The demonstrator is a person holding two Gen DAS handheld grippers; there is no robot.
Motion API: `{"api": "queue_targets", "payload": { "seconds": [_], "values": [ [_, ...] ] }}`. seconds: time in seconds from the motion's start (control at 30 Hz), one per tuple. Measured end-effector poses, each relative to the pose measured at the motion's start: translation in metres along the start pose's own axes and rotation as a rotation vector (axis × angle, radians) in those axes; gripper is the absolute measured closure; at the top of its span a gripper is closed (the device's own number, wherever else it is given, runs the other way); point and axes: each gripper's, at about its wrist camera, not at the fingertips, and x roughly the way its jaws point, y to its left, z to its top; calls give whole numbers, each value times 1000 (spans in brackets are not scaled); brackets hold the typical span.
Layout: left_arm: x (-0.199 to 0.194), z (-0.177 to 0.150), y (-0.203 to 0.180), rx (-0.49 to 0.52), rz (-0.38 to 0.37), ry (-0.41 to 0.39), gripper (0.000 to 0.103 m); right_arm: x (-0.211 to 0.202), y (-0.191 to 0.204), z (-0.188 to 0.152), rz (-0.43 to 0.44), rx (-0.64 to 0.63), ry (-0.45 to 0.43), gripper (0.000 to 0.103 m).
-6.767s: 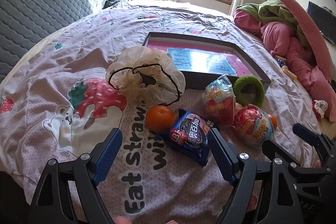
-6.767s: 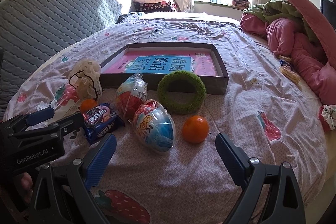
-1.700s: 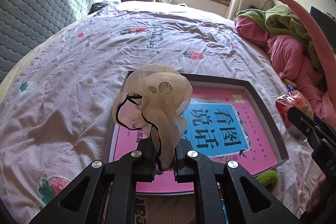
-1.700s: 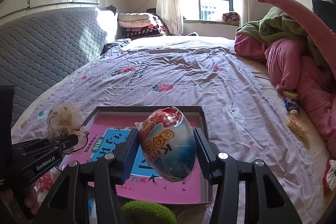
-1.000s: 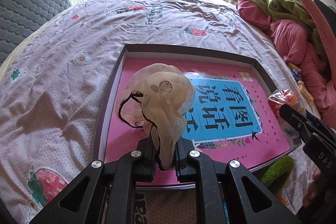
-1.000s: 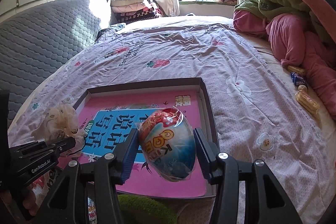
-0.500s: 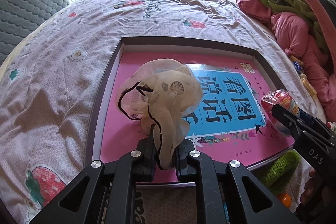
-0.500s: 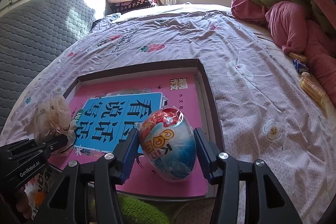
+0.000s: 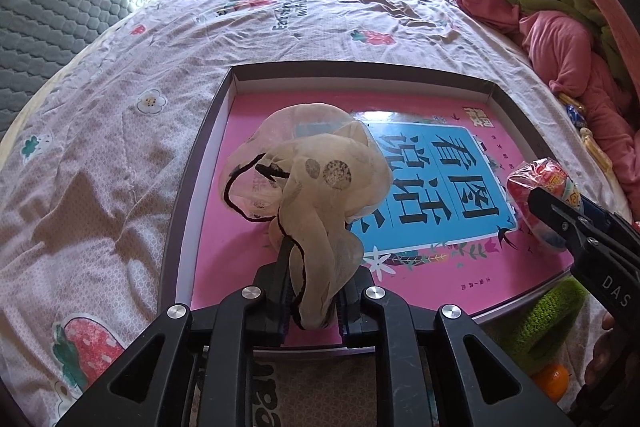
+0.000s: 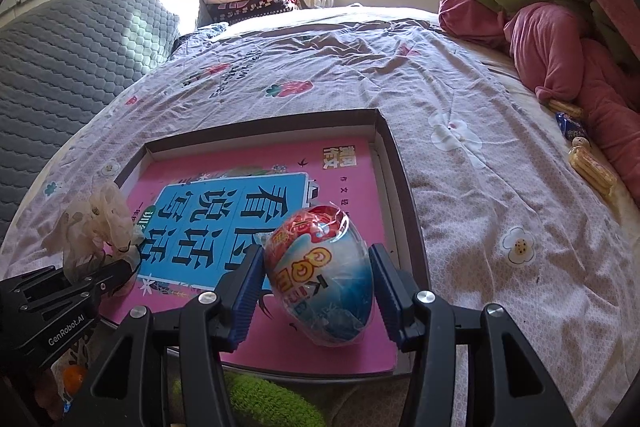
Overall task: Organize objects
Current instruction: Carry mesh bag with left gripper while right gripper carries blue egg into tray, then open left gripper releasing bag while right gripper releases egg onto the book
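Left claw jaws loosening around sheer pouch over box

The tray lies on the bed, a book inside it.

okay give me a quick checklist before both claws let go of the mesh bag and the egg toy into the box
1. Mesh bag over the box, left side: ok.
2. Left claw jaws have just been opening, bag fabric between them: whether it is freed, cannot tell.
3. Egg toy over the box, near its right wall: ok.
4. Right claw clamped on the egg: ok.
5. Bag and egg apart, no collision: ok.
6. Egg touching the pink book: cannot tell.
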Motion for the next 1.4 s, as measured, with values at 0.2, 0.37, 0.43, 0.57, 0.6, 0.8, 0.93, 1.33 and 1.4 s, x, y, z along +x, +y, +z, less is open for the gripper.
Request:
{"api": "queue_targets", "payload": {
  "seconds": [0.2,0.37,0.43,0.57,0.6,0.8,0.93,1.33,1.4],
  "values": [
    [1,1,9,-18,-40,29,77,-1,-5,0,-4,6,5,50],
    [0,-2,12,-13,-66,45,67,-4,-9,0,-8,9,3,44],
    [0,-3,10,5,-62,47,64,-6,-10,-1,-8,8,2,42],
    [-3,-4,12,-3,-69,48,62,-9,-13,0,-11,10,-6,38],
    [-4,-5,12,-5,-70,47,62,-10,-14,0,-6,13,-9,38],
    [-8,-8,9,16,-53,27,60,-16,-13,-1,-6,0,-20,37],
    [-18,-12,5,32,-87,6,52,-21,-14,-1,-8,-2,-34,33],
    [-50,-27,3,64,-81,-69,51,-38,-16,-3,0,-7,-71,32],
    [-58,-30,2,79,-83,-87,51,-42,-15,-4,1,-11,-78,32]
  ]
}}
